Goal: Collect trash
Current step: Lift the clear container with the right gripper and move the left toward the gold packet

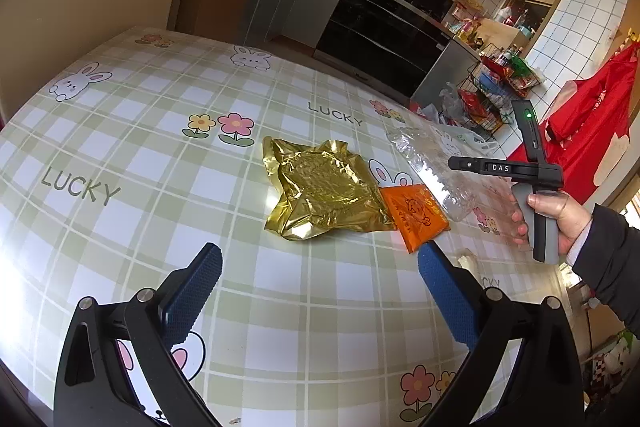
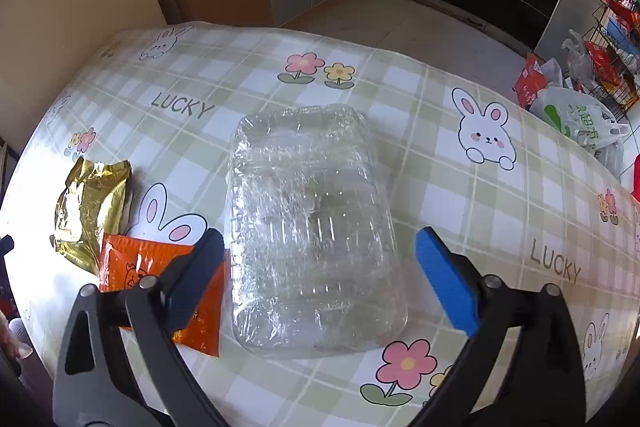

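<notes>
Gold wrapper lies on tablecloth printed "LUCKY".

Table: three pieces of trash on its top, in a row.
- Foil wrapper: leftmost in the right wrist view, well inside the edges.
- Sachet: between wrapper and tray, touching the wrapper's corner.
- Plastic tray: rightmost, just beside the sachet, toward the table's far-side edge in the left wrist view.

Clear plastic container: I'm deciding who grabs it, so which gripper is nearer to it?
Right. The right gripper hangs open straight over the clear plastic container. The left gripper hovers open off to its side, facing the gold wrapper.
</notes>
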The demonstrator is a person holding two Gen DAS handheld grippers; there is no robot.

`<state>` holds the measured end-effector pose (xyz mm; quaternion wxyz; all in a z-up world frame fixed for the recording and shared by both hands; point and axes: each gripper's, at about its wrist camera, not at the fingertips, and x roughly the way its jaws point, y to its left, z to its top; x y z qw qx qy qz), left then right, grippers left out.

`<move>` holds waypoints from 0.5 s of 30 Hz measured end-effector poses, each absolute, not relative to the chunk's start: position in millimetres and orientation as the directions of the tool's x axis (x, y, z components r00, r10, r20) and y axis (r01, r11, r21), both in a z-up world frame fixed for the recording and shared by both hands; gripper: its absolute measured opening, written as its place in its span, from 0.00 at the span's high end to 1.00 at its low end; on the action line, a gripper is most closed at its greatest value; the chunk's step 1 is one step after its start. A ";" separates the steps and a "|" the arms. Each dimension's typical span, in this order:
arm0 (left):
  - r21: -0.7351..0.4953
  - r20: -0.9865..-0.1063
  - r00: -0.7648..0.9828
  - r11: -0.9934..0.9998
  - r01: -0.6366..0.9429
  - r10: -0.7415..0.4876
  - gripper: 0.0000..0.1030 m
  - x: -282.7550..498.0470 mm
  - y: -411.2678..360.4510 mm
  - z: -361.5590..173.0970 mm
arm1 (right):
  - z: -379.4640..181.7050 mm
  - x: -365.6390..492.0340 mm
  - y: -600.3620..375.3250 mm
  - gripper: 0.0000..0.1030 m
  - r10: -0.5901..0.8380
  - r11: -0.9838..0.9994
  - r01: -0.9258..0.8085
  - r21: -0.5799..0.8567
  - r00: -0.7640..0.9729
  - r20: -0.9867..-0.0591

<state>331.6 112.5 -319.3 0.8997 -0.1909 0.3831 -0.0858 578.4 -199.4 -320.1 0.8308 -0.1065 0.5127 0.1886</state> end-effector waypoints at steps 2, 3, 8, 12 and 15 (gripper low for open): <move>-0.413 -0.659 0.686 0.911 0.012 -0.308 0.07 331.9 109.5 -321.1 | -327.1 580.7 -194.8 0.06 0.181 0.908 -0.419 0.003 0.385 -0.905; -0.414 -0.661 0.683 0.910 0.013 -0.310 0.07 331.8 108.1 -322.1 | -329.8 582.7 -191.3 0.06 0.177 0.907 -0.421 0.000 0.383 -0.907; -0.410 -0.669 0.678 0.912 0.007 -0.306 0.07 332.3 107.9 -325.0 | -345.0 600.5 -176.6 0.06 0.126 0.914 -0.405 -0.034 0.362 -0.924; -0.408 -0.669 0.682 0.913 -0.005 -0.295 0.07 333.3 113.5 -325.6 | -349.3 605.6 -174.8 0.06 0.131 0.922 -0.388 -0.016 0.347 -0.929; -0.407 -0.671 0.683 0.914 -0.011 -0.290 0.07 333.8 116.1 -326.9 | -345.5 602.1 -176.0 0.07 0.142 0.920 -0.392 -0.014 0.365 -0.920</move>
